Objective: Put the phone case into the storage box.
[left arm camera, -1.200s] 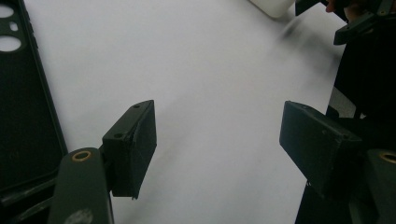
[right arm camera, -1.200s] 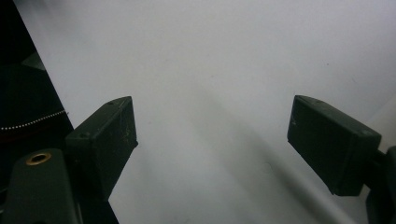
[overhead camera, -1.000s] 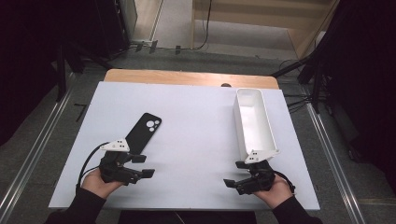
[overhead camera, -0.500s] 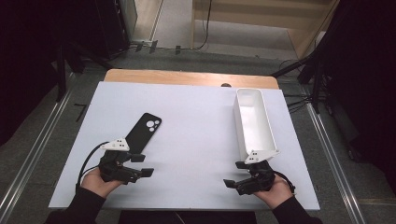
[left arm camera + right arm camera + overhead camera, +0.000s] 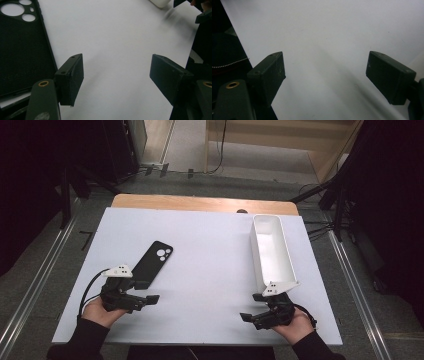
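Jaws on both grippers stand apart with nothing but bare table between them: left gripper point(image 5: 150, 299) gapes over white surface in its own view, right gripper point(image 5: 248, 317) does the same.

Change since a second ago: basically none. Both hands sit where they were, jaw gaps unchanged, phone case and bin unmoved. I read that as a pause before the first reach; no pick has begun, so all the work is still ahead.

Phone case point(image 5: 151, 263): black, lying flat on the white table point(image 5: 210, 250), left half, just ahead of and touching or nearly touching the left gripper's body in the high view. Can't tell which. In the left gripper view the phone case point(image 5: 22, 50) sits off to the left of the jaws, outside the gap, camera cutouts at the top.

Orientation: long axis runs diagonally, near-left to far-right in the high view. Camera-cutout end points away from the person and slightly toward the table's middle; the plain end points back at the left hand. Inside or back face up, I can't say for sure.

Outward from there: white bin point(image 5: 272, 251), long and narrow, on the right half, well apart from the case, long axis running roughly away from the person, empty as far as I can see. Its near end sits just beyond the right gripper.

Judgement: left gripper is the nearer one for the case, but it would need to swing left to get the jaws across the case's short width.
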The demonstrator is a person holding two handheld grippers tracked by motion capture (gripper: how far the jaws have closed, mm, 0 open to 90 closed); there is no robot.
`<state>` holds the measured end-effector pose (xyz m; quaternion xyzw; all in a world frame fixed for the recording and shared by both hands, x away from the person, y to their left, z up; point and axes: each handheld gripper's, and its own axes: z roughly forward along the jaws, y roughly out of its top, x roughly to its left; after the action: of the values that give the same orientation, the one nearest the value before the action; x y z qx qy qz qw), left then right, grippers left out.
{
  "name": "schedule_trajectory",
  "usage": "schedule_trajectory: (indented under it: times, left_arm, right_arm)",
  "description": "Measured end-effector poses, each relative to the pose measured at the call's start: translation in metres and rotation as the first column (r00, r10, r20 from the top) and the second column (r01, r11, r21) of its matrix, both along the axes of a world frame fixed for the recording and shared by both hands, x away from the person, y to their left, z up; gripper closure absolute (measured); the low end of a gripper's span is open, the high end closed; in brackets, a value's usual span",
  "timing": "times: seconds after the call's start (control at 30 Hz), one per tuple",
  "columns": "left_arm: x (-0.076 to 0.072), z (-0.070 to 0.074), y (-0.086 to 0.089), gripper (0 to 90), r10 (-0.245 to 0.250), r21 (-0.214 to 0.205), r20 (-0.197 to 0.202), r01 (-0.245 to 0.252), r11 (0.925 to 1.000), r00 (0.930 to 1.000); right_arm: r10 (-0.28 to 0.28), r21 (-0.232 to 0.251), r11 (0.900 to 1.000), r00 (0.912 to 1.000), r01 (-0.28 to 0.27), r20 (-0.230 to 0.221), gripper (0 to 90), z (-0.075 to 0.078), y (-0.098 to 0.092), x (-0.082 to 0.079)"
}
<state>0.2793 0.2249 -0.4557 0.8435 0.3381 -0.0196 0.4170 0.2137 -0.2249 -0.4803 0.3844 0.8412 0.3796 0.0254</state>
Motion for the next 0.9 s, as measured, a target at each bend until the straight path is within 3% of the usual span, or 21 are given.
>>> schedule_trajectory:
  times: [0.3, 0.43, 0.57, 0.73, 0.8, 0.87, 0.9]
  left_arm:
    - [0.002, 0.000, 0.002, 27.4, 0.028, 0.041, 0.026, -0.029, 0.9987, 0.9993]
    - [0.006, 0.000, 0.004, 24.6, 0.031, 0.054, -0.001, -0.031, 0.9980, 0.9995]
    - [0.009, 0.001, 0.006, 24.4, 0.044, 0.059, 0.006, -0.044, 0.9973, 0.9990]
    - [0.013, 0.001, 0.010, 18.2, 0.059, 0.043, 0.015, -0.059, 0.9973, 0.9982]
    - [0.015, -0.001, 0.010, 10.2, 0.045, 0.036, 0.008, -0.046, 0.9983, 0.9989]
    - [0.015, 0.000, 0.008, 0.0, 0.045, 0.046, 0.026, -0.046, 0.9979, 0.9986]
    - [0.015, 0.001, 0.007, 0.0, 0.044, 0.051, 0.036, -0.045, 0.9976, 0.9984]
  right_arm:
    - [-0.007, 0.001, 1.0000, 0.9999, 0.007, -0.009, 14.2, 0.000, 0.000, -0.001]
    - [-0.004, 0.001, 1.0000, 1.0000, 0.004, -0.006, 14.2, 0.000, -0.001, -0.001]
    - [-0.009, 0.002, 1.0000, 0.9999, 0.009, -0.008, 14.2, 0.000, 0.000, -0.001]
    - [-0.001, -0.004, 1.0000, 1.0000, 0.001, -0.007, 14.2, -0.001, 0.000, -0.001]
    - [0.000, -0.003, 1.0000, 1.0000, 0.000, -0.008, 14.2, -0.001, 0.000, -0.001]
    - [0.003, -0.008, 1.0000, 1.0000, -0.003, -0.009, 14.2, -0.001, 0.001, -0.001]
    - [0.003, -0.008, 1.0000, 1.0000, -0.003, -0.008, 14.2, -0.001, 0.001, -0.001]
